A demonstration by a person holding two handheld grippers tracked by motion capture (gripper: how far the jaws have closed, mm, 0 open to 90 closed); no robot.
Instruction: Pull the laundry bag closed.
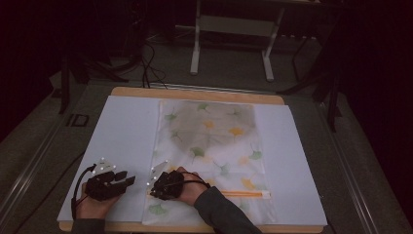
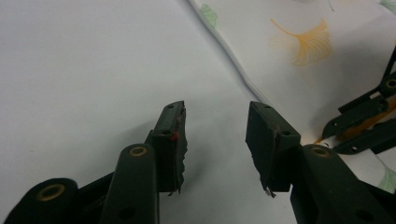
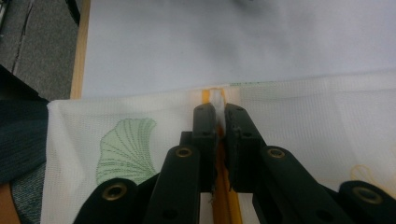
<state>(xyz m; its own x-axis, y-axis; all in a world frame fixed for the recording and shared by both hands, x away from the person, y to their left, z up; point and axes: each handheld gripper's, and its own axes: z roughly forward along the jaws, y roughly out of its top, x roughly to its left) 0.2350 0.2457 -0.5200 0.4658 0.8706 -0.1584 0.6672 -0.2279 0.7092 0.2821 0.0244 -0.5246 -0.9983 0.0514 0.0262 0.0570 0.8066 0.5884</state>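
Covering most of the wooden table point(image 1: 195, 94) is a white paper sheet point(image 1: 122, 136), and on it lies a flat white mesh pouch printed with green and yellow ginkgo leaves point(image 1: 214, 146), an orange zipper point(image 1: 243, 194) running along its near end. The right gripper point(image 3: 217, 116) has its jaws pressed together on the small white zipper pull point(image 3: 218, 105), near the pouch's left edge. The left gripper point(image 2: 215, 135) hovers beside that edge, jaws spread and empty. With nothing pinning the pouch, I judge a pull could drag or bunch the light fabric, or the pull could slip free.
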